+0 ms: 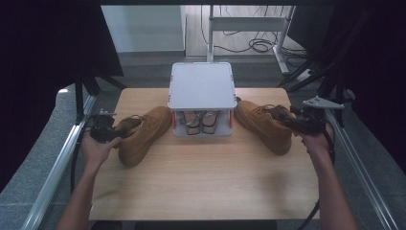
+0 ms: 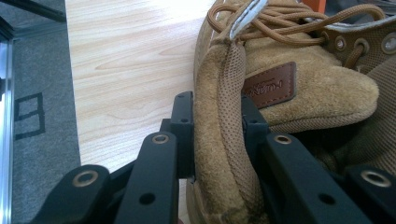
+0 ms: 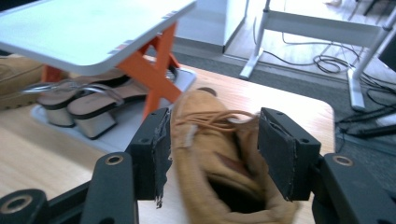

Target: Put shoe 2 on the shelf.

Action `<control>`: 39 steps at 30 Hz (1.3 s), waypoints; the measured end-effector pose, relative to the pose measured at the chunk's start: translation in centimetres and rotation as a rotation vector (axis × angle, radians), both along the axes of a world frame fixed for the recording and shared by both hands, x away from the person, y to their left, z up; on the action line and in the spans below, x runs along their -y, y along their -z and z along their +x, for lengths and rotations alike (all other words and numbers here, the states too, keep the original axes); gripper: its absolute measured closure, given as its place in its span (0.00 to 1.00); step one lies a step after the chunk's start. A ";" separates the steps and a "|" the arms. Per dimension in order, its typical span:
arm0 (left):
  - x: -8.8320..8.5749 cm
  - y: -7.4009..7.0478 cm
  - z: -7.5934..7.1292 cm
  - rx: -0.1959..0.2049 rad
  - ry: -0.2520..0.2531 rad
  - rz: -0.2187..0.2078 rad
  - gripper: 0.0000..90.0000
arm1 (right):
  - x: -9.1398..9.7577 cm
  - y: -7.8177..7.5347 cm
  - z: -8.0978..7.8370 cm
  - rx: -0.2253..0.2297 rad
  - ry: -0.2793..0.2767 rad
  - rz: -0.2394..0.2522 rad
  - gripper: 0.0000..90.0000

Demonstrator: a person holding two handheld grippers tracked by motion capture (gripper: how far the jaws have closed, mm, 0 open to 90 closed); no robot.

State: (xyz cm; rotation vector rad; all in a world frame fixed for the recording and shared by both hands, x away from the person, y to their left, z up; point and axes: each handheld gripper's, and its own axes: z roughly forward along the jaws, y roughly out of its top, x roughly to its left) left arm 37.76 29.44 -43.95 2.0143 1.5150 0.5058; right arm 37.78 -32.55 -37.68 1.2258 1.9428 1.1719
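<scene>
Two tan suede lace-up boots lie on the wooden table (image 1: 201, 177). The left boot (image 1: 143, 134) points toward the back right. My left gripper (image 1: 119, 132) is shut on its heel collar; in the left gripper view the gripper (image 2: 216, 105) has one jaw outside and one jaw inside the collar wall (image 2: 219, 140). The right boot (image 1: 263, 124) lies to the right of the rack. My right gripper (image 1: 283, 118) hovers over its heel end, open. In the right gripper view the gripper (image 3: 215, 116) has wide jaws framing the boot's opening (image 3: 210, 154) without pressing on it.
A grey two-tier rack (image 1: 202, 86) with orange struts (image 3: 156, 60) stands at the table's back middle. A pair of heeled sandals (image 1: 201, 122) sits on its lower shelf. Metal rails (image 1: 62, 158) run along both table sides. Desk legs and cables (image 1: 261, 45) lie on the floor behind.
</scene>
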 end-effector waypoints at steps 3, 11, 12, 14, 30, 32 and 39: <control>0.0 0.0 0.0 -0.002 0.001 -0.002 0.82 | 0.8 0.2 1.2 -0.032 0.022 -0.011 0.49; -0.1 0.0 0.0 -0.006 0.003 0.003 0.82 | 1.7 1.1 3.9 -0.121 0.070 -0.075 0.48; -0.1 0.0 0.0 -0.006 0.003 0.004 0.82 | 1.9 1.4 4.3 -0.138 0.080 -0.080 0.48; -0.1 0.0 0.0 -0.006 0.004 0.003 0.82 | 2.0 1.7 4.8 -0.152 0.085 -0.082 0.48; -0.1 0.0 0.0 -0.007 0.005 0.001 0.82 | 3.2 4.1 7.1 -0.284 0.094 -0.089 0.52; -0.1 0.0 0.0 -0.008 0.006 0.001 0.81 | 3.2 4.4 7.3 -0.306 0.088 -0.102 0.52; -0.1 0.0 0.1 -0.012 0.007 0.001 0.80 | 3.4 5.2 7.9 -0.372 0.063 -0.115 0.56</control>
